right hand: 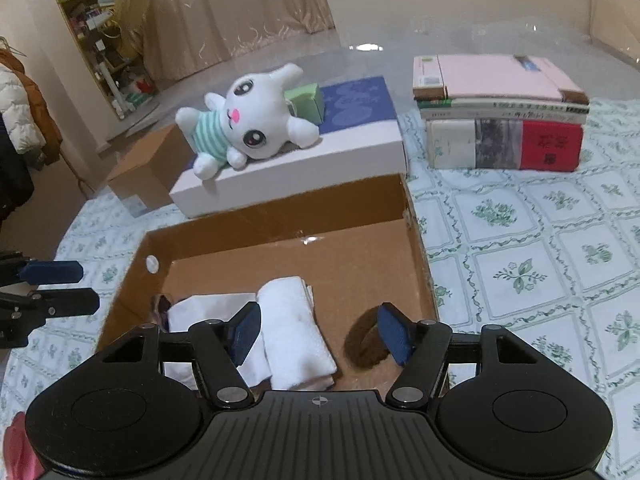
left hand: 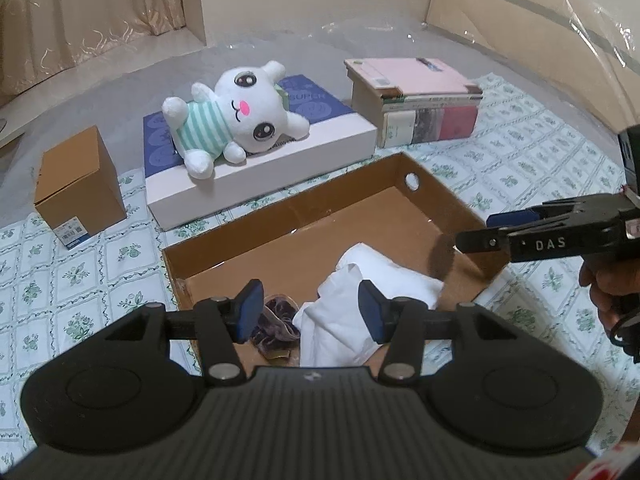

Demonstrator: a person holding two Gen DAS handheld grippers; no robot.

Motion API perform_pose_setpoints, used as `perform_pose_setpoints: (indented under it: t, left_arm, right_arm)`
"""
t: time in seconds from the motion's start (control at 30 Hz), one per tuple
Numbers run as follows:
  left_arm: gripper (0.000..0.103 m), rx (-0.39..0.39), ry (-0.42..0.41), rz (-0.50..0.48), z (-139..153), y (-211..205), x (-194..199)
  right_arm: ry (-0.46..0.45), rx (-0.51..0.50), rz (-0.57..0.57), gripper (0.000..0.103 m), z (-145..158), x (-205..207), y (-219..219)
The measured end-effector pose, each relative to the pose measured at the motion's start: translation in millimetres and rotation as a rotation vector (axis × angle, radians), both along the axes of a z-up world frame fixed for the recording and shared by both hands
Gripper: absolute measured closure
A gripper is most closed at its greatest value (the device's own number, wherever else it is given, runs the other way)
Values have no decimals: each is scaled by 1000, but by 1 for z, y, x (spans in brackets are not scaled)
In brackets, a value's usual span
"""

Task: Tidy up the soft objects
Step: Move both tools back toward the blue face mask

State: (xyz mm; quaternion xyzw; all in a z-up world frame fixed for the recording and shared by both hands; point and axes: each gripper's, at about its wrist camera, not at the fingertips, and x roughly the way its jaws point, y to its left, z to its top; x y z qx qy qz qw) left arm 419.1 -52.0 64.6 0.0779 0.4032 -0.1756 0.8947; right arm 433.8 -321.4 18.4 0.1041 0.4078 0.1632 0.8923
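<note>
An open shallow cardboard box (left hand: 280,208) (right hand: 280,216) lies on the flowered cloth. Inside it are a crumpled white cloth (left hand: 360,276), a rolled white towel (right hand: 296,328) and a small dark purple soft item (left hand: 276,328). My left gripper (left hand: 311,312) hangs open over the box's near end, its pads apart above the white cloth; its fingers come in from the left (right hand: 88,288) in the right wrist view. My right gripper (right hand: 320,334) (left hand: 476,230) is open just above the towel and holds nothing. A white plush bunny (left hand: 236,116) (right hand: 248,124) in a striped shirt lies on a flat white box (left hand: 280,152) behind.
A stack of books (left hand: 424,104) (right hand: 500,128) stands at the back right. A small brown carton (left hand: 76,192) (right hand: 148,168) sits at the left. A green little box (right hand: 306,102) rests behind the bunny. A person's hand (left hand: 604,284) grips the right tool. Curtains and shelves are behind.
</note>
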Motion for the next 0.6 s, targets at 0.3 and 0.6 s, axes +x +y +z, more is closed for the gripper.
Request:
perform_pose_setpoints:
  t: [0.3, 0.6]
  left_arm:
    - [53, -73, -85, 7, 50, 8, -70]
    - [41, -133, -182, 22, 82, 20, -169]
  right_arm:
    - [-95, -51, 17, 38, 57, -74, 13]
    - [-202, -76, 67, 38, 107, -171, 37]
